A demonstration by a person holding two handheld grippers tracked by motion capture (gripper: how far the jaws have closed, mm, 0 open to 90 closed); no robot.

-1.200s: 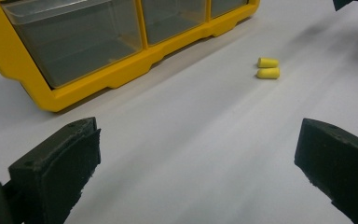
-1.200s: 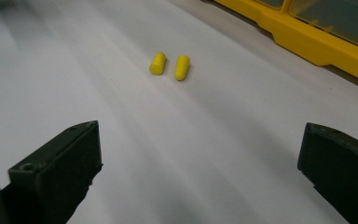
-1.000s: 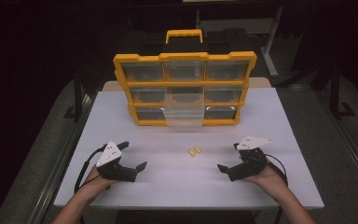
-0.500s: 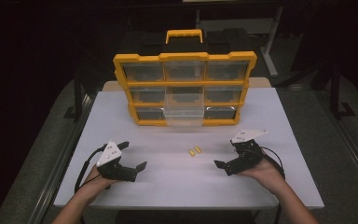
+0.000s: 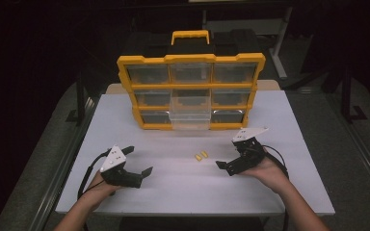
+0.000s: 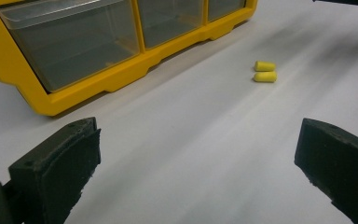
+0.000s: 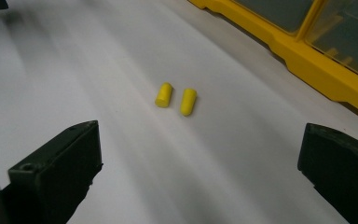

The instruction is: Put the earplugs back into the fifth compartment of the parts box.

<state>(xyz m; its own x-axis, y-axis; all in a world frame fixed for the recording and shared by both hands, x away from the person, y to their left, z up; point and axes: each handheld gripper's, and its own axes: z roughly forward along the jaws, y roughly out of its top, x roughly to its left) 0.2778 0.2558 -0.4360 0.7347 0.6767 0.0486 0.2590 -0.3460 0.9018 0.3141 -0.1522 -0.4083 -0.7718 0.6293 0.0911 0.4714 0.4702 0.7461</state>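
Two small yellow foam earplugs (image 5: 201,156) lie side by side on the white table (image 5: 183,187), in front of a yellow drawer organizer (image 5: 191,91). In the right gripper view the earplugs (image 7: 175,99) lie just ahead of the wide-apart black jaws. My right gripper (image 5: 229,155) is open, a short way right of the plugs and pointing at them. My left gripper (image 5: 138,161) is open near the front left of the table, empty. In the left gripper view the earplugs (image 6: 265,72) lie farther off to the upper right.
The organizer stands upright at the back of the table, with clear drawers; its lower middle drawer (image 5: 189,118) is pulled out a little. A yellow handle (image 5: 190,36) tops it. Dark floor and metal frames surround the table. Bare tabletop lies between the grippers.
My right gripper has moved left and slightly up towards the earplugs. The left gripper has stayed where it was.
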